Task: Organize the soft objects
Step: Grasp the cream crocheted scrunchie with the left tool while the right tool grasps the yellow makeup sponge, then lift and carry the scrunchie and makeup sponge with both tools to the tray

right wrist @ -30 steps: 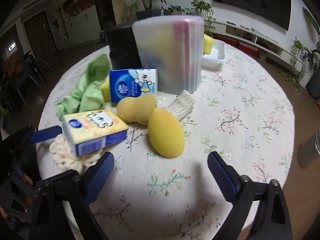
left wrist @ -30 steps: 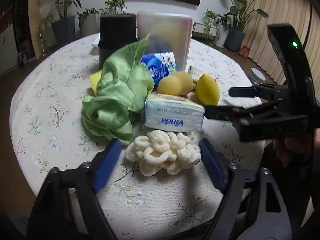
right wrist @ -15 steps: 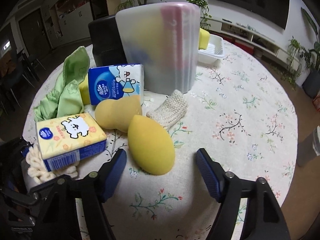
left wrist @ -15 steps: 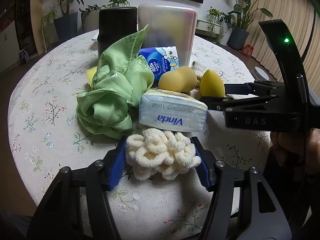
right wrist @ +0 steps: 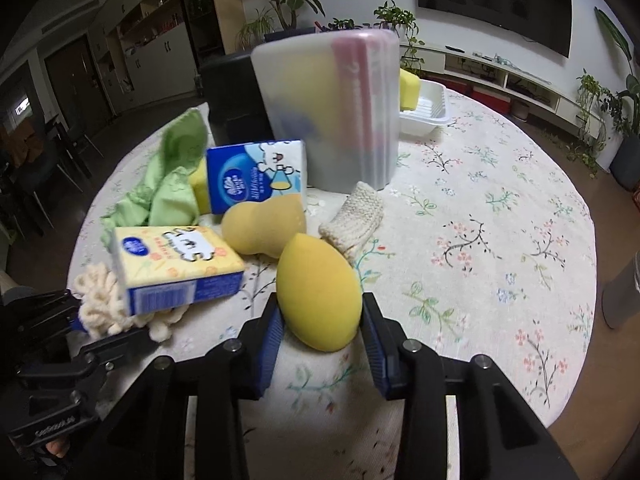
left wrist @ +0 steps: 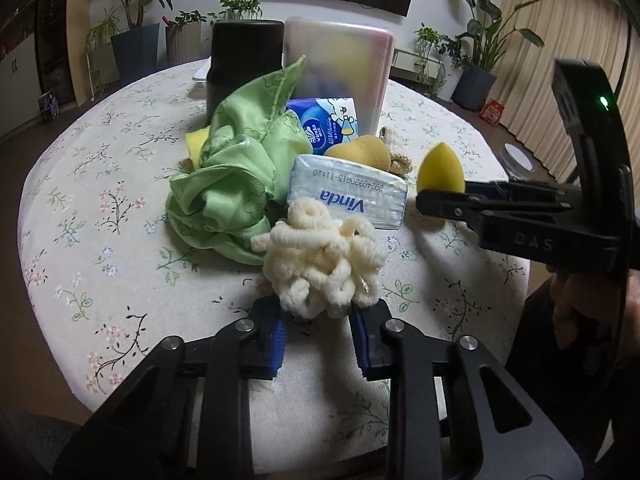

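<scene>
My left gripper is shut on a cream fluffy chenille scrunchie and holds it just above the table. My right gripper is shut on a yellow egg-shaped sponge, which also shows in the left wrist view. A green cloth, a yellow Vinda tissue pack, a blue tissue pack, a tan gourd-shaped sponge and a knitted cream pad lie bunched on the floral tablecloth.
A frosted plastic bin and a black cylinder stand behind the pile. A white tray with a yellow sponge sits at the back. The round table's edge is close in front.
Both grippers have closed: the left on the scrunchie, the right on the yellow egg sponge. The scrunchie has lifted slightly.
</scene>
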Available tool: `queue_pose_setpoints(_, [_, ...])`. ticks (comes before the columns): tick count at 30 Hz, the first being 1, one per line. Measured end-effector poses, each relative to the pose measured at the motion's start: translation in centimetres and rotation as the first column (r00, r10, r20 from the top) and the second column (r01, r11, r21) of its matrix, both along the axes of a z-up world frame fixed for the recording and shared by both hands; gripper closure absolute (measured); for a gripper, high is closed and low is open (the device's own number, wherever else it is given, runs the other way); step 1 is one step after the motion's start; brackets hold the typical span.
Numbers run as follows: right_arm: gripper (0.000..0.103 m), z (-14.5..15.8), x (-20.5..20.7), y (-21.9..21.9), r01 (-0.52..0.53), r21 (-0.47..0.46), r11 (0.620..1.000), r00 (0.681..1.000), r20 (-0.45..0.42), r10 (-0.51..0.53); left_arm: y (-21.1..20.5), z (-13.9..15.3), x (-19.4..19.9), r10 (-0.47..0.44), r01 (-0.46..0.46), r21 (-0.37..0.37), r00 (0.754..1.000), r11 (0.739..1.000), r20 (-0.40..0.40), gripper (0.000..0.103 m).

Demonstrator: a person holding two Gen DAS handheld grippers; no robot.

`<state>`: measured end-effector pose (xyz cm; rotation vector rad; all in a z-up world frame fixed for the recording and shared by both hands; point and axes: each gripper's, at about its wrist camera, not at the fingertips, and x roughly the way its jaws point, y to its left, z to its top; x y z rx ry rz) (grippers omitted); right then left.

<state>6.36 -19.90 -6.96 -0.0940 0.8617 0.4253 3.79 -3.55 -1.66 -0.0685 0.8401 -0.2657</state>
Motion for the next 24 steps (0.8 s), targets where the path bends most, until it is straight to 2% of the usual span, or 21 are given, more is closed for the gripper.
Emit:
queue_pose_setpoints(7, [0.062,-0.1,-1.4,-0.3,0.002,0.032,0.999,1.0,-0.005,-0.002,1.0,0.1,-0.5,0.018,-0.018,-0.035,1.0,0.999,0.001,0.081])
queue_pose_setpoints(12, [0.062,-0.1,-1.7,-0.2,-0.003,0.04,0.999,1.0,-0.002,0.003,1.5,0.8,-1.2,0.028,-0.027,-0.049,0.999,0.998,0.02,0.092])
queue_pose_setpoints(20, [0.062,-0.1,-2.7,0.2,-0.015,0.037,0.999,1.0,-0.001,0.016,2.2,0.9,-1.6,0.045,-0.043,-0.068,0.999,0.997,0.025,0.096])
queue_pose_setpoints(24, [0.062,0.1,-2.7,0.1,-0.011,0.045,0.999,1.0,0.005,0.011,2.1,1.0,-1.6,0.025,-0.024,-0.076,1.0,0.997,0.015,0.096])
